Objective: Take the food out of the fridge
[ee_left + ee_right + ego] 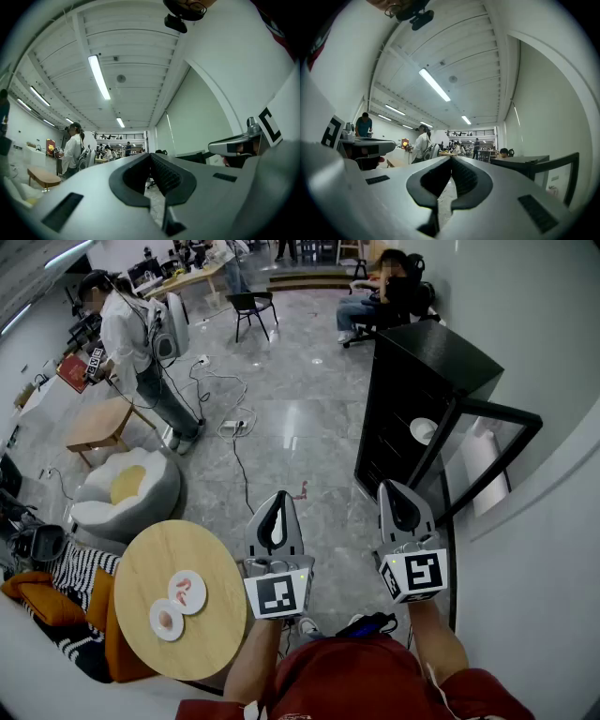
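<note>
While you carry the left gripper (280,502) and right gripper (396,491) with jaws pressed together on nothing, the black fridge (431,352) ahead stands with its glass door (506,412) open, probably so you can reach the white dish (423,430) inside.

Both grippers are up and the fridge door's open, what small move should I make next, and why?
Probably open the right gripper and reach it toward the white dish inside the black fridge. The glass door already stands open, and the right gripper and the left gripper are both shut and empty.
</note>
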A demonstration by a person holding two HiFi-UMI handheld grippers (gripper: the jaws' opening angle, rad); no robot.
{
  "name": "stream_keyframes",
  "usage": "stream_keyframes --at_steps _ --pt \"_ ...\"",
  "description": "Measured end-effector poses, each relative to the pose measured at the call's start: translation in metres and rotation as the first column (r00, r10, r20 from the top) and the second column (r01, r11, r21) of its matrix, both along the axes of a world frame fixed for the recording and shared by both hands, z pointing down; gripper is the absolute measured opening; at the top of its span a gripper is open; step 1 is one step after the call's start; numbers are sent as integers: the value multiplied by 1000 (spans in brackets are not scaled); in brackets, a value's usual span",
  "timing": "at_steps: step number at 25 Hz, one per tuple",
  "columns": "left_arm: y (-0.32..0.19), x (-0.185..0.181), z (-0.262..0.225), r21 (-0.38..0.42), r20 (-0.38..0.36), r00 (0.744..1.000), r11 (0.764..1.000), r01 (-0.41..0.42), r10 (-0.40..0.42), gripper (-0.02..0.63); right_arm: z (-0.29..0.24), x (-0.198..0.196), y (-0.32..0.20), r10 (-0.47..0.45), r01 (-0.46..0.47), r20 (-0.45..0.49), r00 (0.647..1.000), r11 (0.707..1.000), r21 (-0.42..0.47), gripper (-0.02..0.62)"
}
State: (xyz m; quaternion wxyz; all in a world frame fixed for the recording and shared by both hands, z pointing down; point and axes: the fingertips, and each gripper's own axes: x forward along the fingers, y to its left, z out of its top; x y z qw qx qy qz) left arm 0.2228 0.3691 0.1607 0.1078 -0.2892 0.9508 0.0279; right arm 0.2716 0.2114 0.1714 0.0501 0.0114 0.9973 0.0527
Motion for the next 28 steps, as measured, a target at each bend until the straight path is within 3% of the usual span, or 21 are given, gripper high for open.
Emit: stream_keyframes --at_steps 4,8,14,20,23,28 --pt "-1 4 4 -19 -9 1000 1000 4 -5 14 1 3 -1 0 0 2 1000 1000 4 23" --pt "-3 7 7 -95 -17 1000 995 1 -3 14 -2 7 -3 0 0 6 1000 1000 9 23" --pt "-9 9 3 -28 -9 1000 1000 -2 2 14 -1 10 -9 9 -9 2 1000 1000 2 23" --pt "-26 16 5 -16 -21 1000 1000 -15 15 14 5 18 -23 16 -16 -9 1000 1000 0 23" --pt "-31 19 13 -89 -40 999 996 -10 6 14 7 22 -31 20 -20 -11 1000 1000 0 23" --pt "-45 26 14 -75 -18 1000 997 -11 9 14 10 29 -47 20 -20 -14 1000 1000 -4 23"
